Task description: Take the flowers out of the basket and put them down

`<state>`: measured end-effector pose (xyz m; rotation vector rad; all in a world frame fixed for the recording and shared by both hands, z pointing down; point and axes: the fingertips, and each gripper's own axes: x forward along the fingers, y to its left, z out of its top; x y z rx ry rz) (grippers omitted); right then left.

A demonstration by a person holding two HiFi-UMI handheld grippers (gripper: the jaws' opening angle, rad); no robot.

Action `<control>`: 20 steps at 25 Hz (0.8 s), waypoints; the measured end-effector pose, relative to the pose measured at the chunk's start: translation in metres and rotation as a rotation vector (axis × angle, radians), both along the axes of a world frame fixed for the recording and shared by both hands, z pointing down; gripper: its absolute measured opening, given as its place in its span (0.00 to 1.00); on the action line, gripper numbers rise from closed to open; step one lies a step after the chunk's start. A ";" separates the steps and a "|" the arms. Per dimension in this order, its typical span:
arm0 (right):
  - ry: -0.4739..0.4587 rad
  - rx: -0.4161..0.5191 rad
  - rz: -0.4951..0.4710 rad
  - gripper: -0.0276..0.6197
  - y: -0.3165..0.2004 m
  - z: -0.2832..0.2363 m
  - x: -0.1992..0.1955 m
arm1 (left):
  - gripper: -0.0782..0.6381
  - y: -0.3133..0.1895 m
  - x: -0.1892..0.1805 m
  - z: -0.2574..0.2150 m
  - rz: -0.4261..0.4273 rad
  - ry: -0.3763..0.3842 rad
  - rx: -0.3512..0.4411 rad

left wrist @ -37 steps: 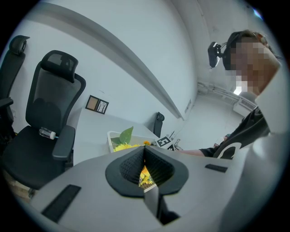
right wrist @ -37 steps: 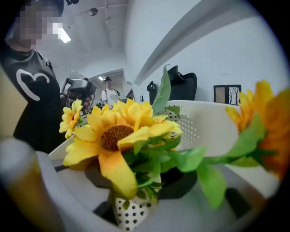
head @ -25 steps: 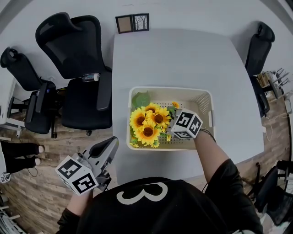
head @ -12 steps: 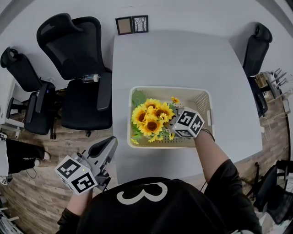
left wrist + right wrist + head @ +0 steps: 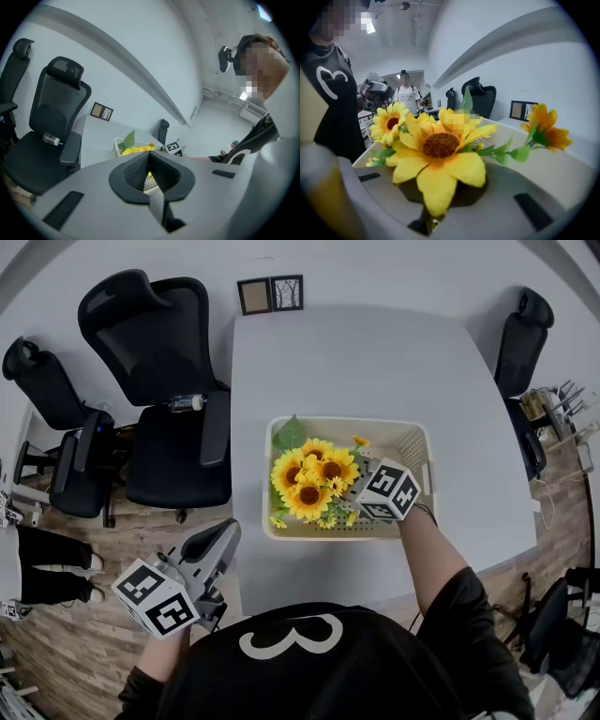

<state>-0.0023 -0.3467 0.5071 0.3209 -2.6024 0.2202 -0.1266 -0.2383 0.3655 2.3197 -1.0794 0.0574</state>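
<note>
A bunch of yellow sunflowers (image 5: 309, 486) with a green leaf stands in the cream basket (image 5: 429, 465) on the grey table (image 5: 375, 352). My right gripper (image 5: 352, 498) reaches into the basket from the near side. Its jaws have just been closing and are now shut on the stems. In the right gripper view the blooms (image 5: 440, 145) fill the frame and a stem runs down between the jaws of the right gripper (image 5: 425, 220). My left gripper (image 5: 223, 538) hangs off the table's near left corner, shut and holding nothing. Its view shows the left gripper (image 5: 149, 172) pointing toward the sunflowers (image 5: 136, 150) far ahead.
Two framed pictures (image 5: 271, 290) stand at the table's far edge. Black office chairs (image 5: 159, 381) crowd the left side, one with a water bottle (image 5: 186, 401) on its seat. Another chair (image 5: 525, 334) is at the right. A bystander's legs (image 5: 47, 554) show at the far left.
The sunflower bunch has tipped up and shifted a little toward the basket's far side with the right gripper. The left gripper has stayed put. The bystander at the left has moved.
</note>
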 end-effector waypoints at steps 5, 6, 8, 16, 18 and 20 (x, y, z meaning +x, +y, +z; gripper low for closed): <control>0.006 0.024 0.012 0.10 0.001 -0.008 0.001 | 0.13 0.004 -0.001 -0.005 0.009 0.002 0.014; 0.006 0.030 0.015 0.10 0.000 -0.011 0.001 | 0.13 0.004 0.000 -0.006 0.012 0.003 0.017; 0.005 0.044 0.022 0.10 -0.001 -0.018 0.003 | 0.13 0.005 0.002 -0.009 0.019 0.005 0.022; -0.038 0.131 0.037 0.10 0.001 -0.067 -0.003 | 0.13 0.015 0.005 -0.017 0.051 0.013 0.050; -0.064 0.150 0.052 0.10 0.001 -0.084 -0.003 | 0.13 0.017 0.007 -0.020 0.065 0.013 0.056; -0.096 0.162 0.068 0.10 0.002 -0.101 -0.003 | 0.13 0.018 0.008 -0.024 0.080 0.012 0.064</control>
